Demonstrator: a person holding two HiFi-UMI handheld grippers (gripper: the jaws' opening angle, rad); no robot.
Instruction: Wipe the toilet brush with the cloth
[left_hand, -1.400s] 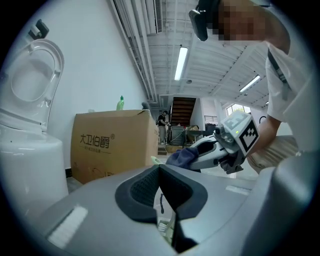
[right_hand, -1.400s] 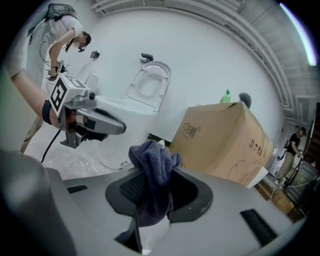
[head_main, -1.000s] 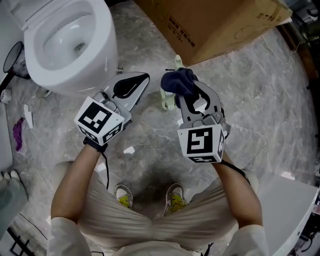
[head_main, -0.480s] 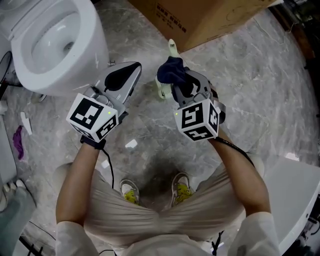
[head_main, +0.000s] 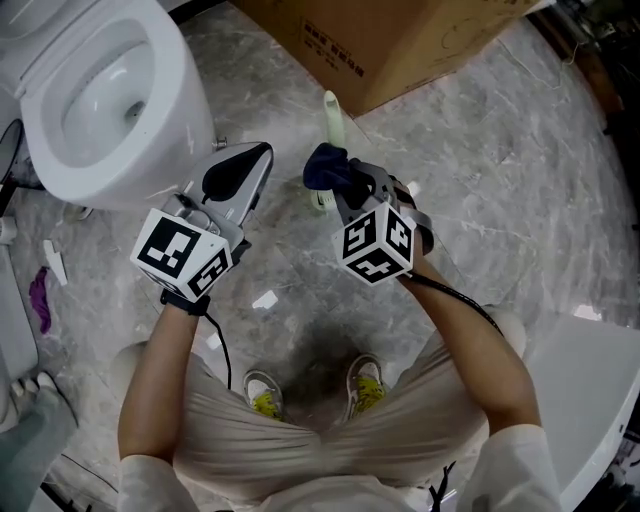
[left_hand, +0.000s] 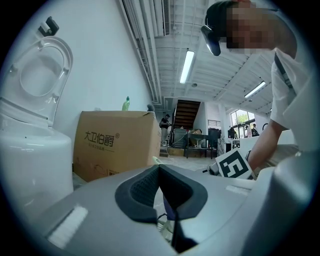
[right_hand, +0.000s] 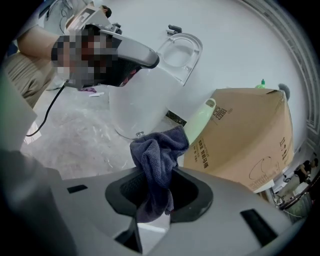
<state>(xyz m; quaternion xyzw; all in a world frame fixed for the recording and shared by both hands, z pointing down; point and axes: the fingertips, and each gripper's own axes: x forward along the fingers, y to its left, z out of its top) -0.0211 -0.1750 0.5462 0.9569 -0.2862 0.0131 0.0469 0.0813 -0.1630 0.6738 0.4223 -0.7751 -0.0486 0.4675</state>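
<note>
standing just right of the white ceramic toilet bowl (head_main: 100, 90), the left tool (head_main: 258, 158) is closed on nothing and held aside, probably to leave room. the pale green plastic toilet brush (head_main: 329, 115) is set upright on the grey marbled floor (head_main: 520, 180). its handle is met by the dark blue cloth (head_main: 325, 168), pinched in the right tool (head_main: 345, 185) for rubbing. more handle is seen above the cloth than a second ago.
</note>
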